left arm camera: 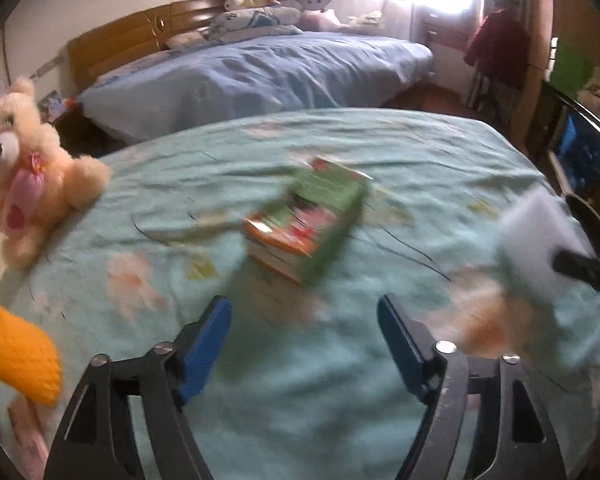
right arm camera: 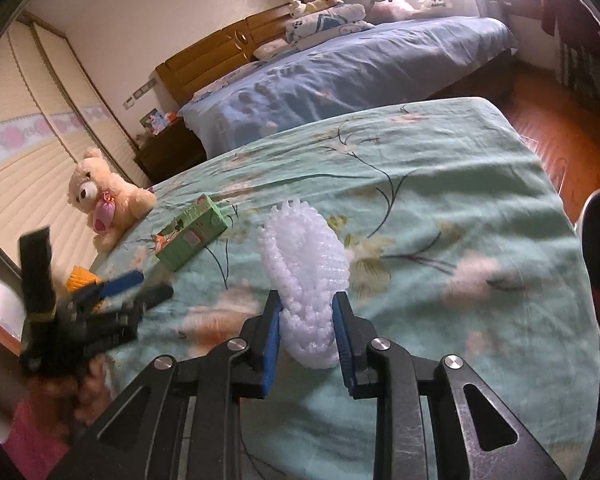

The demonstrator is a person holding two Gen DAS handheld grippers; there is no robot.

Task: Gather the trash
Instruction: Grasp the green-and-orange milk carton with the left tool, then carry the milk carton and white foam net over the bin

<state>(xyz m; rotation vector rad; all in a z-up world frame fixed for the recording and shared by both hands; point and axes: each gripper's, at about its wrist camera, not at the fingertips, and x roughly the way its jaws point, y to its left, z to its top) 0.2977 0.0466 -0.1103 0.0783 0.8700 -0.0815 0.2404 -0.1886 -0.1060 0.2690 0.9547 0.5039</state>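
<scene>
Pinching the white foam net (right arm camera: 306,280) between its pads, the right gripper (right arm camera: 306,342) lifts it off the bedspread (right arm camera: 480,184) for disposal; the left gripper (left arm camera: 304,344) (jaws spread, holding nothing) faces 1 green carton (left arm camera: 312,220), likely next.

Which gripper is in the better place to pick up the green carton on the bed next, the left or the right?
Left, probably. The left gripper is open and empty, and the green carton lies just ahead of it on the bed. The right gripper is shut on the white foam net.
</scene>
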